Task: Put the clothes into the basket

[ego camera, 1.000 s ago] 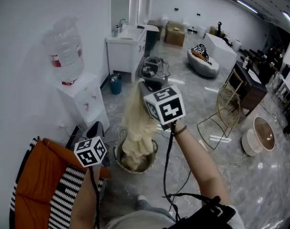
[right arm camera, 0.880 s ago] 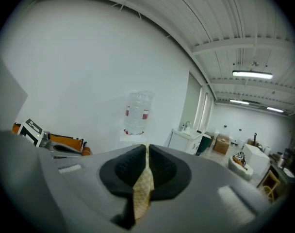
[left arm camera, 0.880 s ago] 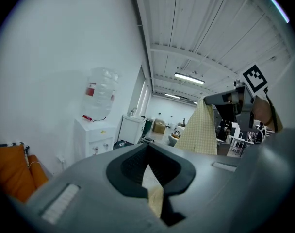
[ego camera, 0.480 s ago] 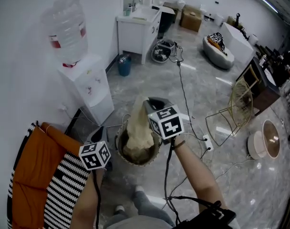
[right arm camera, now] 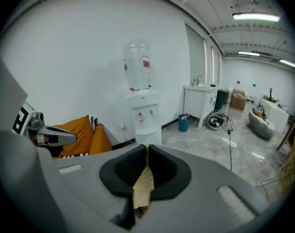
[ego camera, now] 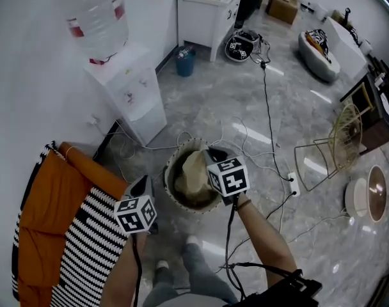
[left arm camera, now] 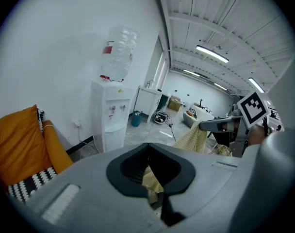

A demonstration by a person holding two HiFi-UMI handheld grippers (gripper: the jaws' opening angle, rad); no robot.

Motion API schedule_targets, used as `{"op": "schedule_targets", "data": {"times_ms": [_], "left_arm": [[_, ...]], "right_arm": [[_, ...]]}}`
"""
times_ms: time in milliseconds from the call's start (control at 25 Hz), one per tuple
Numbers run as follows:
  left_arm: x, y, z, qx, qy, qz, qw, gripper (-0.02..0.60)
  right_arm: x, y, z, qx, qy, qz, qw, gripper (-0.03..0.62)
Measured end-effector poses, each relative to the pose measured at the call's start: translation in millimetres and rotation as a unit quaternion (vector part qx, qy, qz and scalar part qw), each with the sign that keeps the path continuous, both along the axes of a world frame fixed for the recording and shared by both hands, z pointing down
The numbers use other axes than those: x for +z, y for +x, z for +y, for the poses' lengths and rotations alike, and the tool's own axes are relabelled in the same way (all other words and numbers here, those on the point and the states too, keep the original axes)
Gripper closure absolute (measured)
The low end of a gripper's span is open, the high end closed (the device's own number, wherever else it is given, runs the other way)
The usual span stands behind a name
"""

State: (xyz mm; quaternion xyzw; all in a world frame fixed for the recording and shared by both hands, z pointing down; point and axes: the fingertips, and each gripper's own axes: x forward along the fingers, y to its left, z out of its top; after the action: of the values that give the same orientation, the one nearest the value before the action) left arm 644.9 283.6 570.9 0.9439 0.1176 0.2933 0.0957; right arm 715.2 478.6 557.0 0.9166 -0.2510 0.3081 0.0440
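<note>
Floor [ego camera: 246, 117]: basket [ego camera: 169, 179] overhead; right gripper [right arm camera: 147, 152] pinches cloth [right arm camera: 143, 186].

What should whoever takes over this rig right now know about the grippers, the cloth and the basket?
The right gripper is shut on the pale yellow cloth, low over the round basket.
The left gripper has its jaws together, beside the basket. A pale scrap shows between them; I can't tell what it is.
Done: most of the cloth lies inside the basket.
Left: open the right jaws to drop the pinched end, then lift clear. The striped textile on the orange seat may be next, but it's unclear whether it is clothing.
</note>
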Motion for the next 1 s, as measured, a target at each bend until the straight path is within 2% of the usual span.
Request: {"op": "schedule_targets", "data": {"times_ms": [320, 600, 760, 1000], "left_arm": [[49.9, -19.5, -23.6, -0.031, 0.015, -0.048, 0.9983, 0.572], [80.6, -27.1, -42.7, -0.063, 0.011, -0.072, 0.9954, 0.572], [88.8, -28.9, -46.6, -0.076, 0.004, -0.076, 0.9942, 0.572], [93.9, -34.4, -51.5, -0.084, 0.000, -0.080, 0.9932, 0.572]], "right_arm": [[79.8, 3.8, -5.6, 0.016, 0.027, -0.056, 0.998, 0.576], [136.5, 1.5, -9.2, 0.027, 0.009, -0.107, 0.994, 0.572], [155.7, -2.6, -6.5, 0.032, -0.008, -0.130, 0.991, 0.488], [159.4, -8.1, -2.4, 0.044, -0.006, -0.135, 0.990, 0.488]]}}
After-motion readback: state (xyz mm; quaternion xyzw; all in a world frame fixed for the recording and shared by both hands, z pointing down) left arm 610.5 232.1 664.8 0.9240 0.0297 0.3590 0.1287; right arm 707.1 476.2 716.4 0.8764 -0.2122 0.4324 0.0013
